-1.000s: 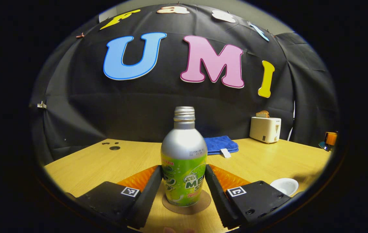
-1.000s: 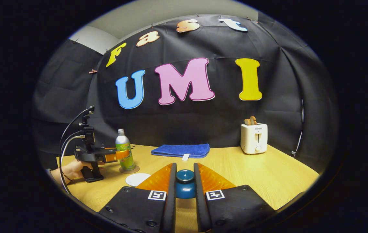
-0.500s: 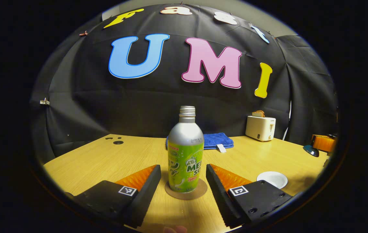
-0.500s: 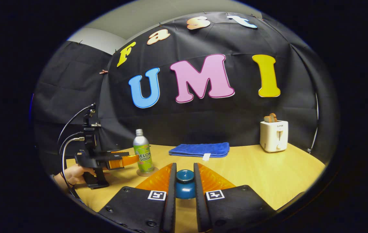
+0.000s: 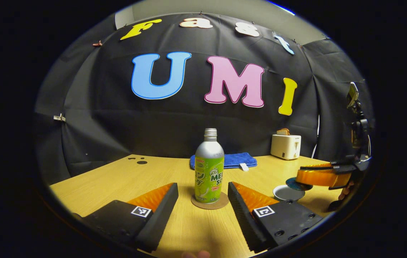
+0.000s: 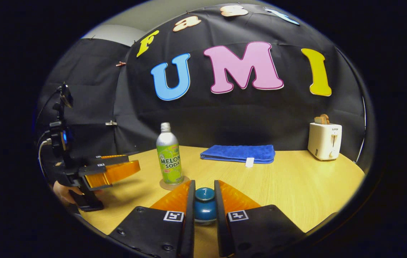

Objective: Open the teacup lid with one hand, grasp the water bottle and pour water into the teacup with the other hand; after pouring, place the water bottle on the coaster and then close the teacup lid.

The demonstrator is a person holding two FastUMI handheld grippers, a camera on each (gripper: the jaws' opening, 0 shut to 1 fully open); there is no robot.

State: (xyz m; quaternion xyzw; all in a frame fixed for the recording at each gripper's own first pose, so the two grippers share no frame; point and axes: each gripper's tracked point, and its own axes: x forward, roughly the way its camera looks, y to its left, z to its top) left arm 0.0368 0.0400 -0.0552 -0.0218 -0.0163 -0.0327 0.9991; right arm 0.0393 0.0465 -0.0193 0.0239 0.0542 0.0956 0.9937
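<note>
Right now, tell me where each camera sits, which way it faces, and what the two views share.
Left gripper view: rides the left claw, low over the table, facing the bottle on its coaster; own open fingers at the bottom.
Right gripper view: rides the right claw, facing the wall; own fingers clamp the blue lid.
Shared: bottle, blue towel, toaster, and each other's claw.

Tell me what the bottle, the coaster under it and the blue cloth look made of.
Bottle: likely aluminium, matt silver shoulder and threaded neck, glossy printed green wrap. Coaster: looks like cork or card, dull brown, thin disc. Blue cloth: soft fabric, probably microfibre or terry, folded, with a sewn tag.
</note>
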